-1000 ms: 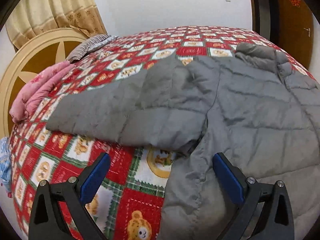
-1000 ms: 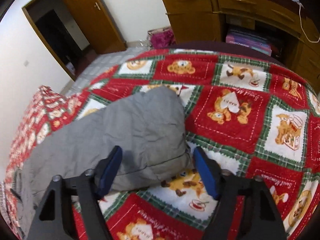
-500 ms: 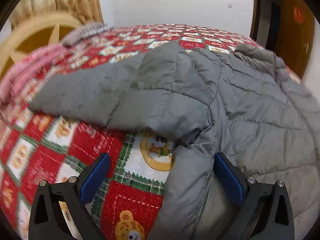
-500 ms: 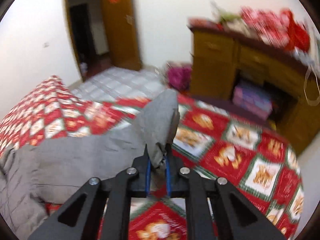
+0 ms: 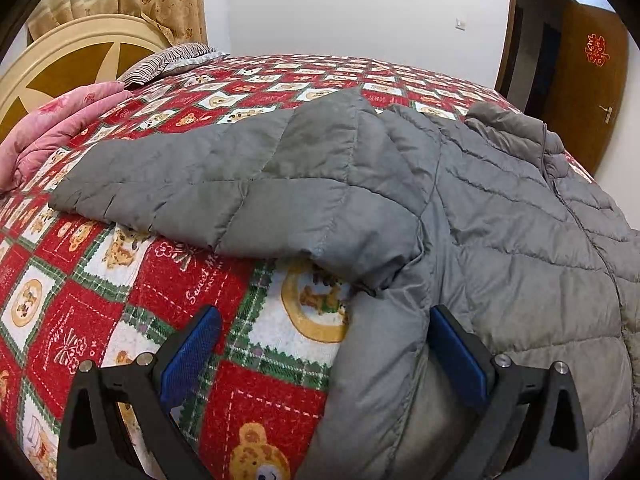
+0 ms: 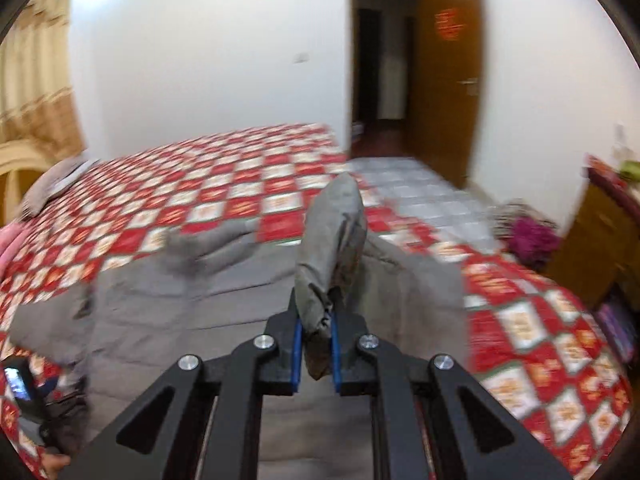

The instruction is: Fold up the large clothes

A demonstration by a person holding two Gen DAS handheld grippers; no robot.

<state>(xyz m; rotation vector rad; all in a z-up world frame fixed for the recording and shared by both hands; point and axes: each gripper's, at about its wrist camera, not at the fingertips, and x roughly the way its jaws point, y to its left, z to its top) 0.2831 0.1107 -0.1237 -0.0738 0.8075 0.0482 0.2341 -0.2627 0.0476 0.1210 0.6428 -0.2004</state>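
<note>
A grey quilted puffer jacket (image 5: 500,240) lies spread on the bed, one sleeve (image 5: 208,192) stretched out to the left. My left gripper (image 5: 324,344) is open, low over the jacket's side edge below the armpit, with the fabric edge between its blue pads. My right gripper (image 6: 314,344) is shut on the jacket's other sleeve (image 6: 332,236), near its cuff, and holds it lifted above the jacket body (image 6: 224,320).
The bed has a red, green and white bear-print quilt (image 5: 100,280). A pink blanket (image 5: 60,128), a striped pillow (image 5: 168,62) and a cream headboard (image 5: 60,64) are at the left. An open wooden door (image 6: 444,80) and a wooden dresser (image 6: 592,248) stand to the right.
My right gripper closed on the sleeve near its cuff, lifted it and swung it over the jacket body. My left gripper moved in lower toward the jacket's side edge and stayed open.
</note>
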